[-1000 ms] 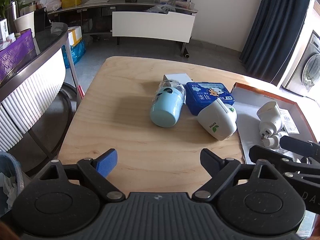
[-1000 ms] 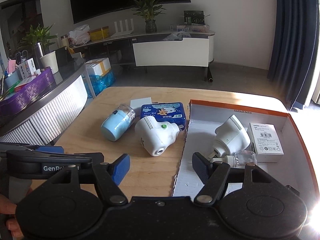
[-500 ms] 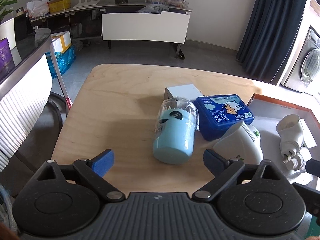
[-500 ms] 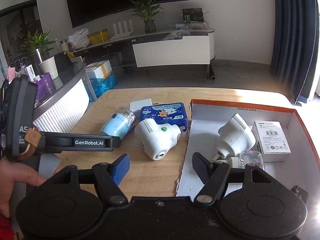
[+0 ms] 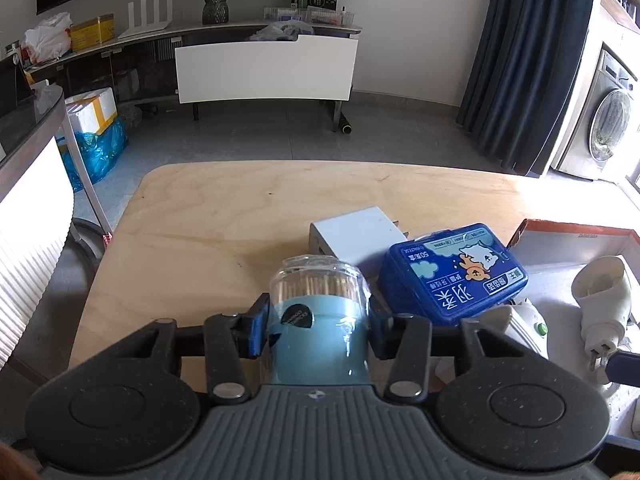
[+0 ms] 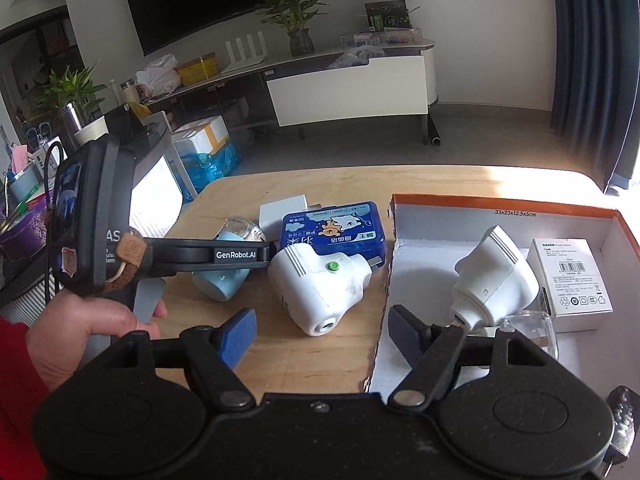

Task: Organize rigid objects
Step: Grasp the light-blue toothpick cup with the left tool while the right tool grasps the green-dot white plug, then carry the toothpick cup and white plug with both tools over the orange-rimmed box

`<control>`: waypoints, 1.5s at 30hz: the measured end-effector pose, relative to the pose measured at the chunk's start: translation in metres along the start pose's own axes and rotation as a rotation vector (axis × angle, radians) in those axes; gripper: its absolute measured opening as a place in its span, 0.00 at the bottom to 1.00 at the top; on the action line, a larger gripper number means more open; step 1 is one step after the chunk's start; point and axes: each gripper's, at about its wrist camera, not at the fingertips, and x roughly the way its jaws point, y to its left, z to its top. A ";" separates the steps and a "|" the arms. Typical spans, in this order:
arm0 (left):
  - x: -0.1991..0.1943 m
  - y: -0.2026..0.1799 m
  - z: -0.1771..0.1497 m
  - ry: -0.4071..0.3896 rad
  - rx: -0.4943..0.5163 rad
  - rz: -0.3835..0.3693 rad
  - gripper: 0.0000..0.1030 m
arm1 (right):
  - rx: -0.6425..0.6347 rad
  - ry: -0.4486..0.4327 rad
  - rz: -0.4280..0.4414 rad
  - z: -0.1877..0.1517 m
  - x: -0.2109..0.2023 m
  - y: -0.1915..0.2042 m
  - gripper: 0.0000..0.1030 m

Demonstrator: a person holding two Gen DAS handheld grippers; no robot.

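My left gripper [image 5: 318,330] is shut on a light-blue toothpick jar [image 5: 318,320] with a clear lid, lying on the wooden table [image 5: 240,216]. In the right wrist view the jar [image 6: 224,272] sits under the left gripper's arm [image 6: 224,256]. My right gripper [image 6: 322,334] is open and empty, low over the table's front. A white plug device [image 6: 320,288] with a green button lies just ahead of it. A blue tin [image 6: 332,228] and a small white box [image 6: 282,212] lie behind. An orange-edged cardboard box [image 6: 500,204] at right holds another white plug device [image 6: 492,272], a small clear bottle [image 6: 532,328] and a white carton [image 6: 568,284].
A curved white-ribbed counter [image 5: 28,216] stands to the left of the table. A TV bench [image 5: 264,68] stands across the floor behind. Dark curtains [image 5: 528,60] and a washing machine [image 5: 608,120] are at the right.
My left gripper has moved forward over the table and closed on the toothpick jar. The right gripper has stayed open and barely moved.
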 end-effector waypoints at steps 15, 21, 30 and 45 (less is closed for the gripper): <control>-0.056 0.018 -0.037 -0.020 -0.113 0.013 0.46 | 0.111 0.090 -0.030 0.024 0.070 0.010 0.93; -0.061 0.020 -0.037 -0.024 -0.143 0.001 0.46 | 0.101 0.080 -0.040 0.021 0.081 0.008 0.86; -0.072 0.016 -0.042 -0.038 -0.150 -0.013 0.46 | 0.068 0.035 -0.004 0.009 0.045 0.012 0.86; -0.130 -0.002 -0.058 -0.083 -0.149 0.018 0.46 | -0.058 -0.072 0.018 -0.015 -0.046 0.036 0.86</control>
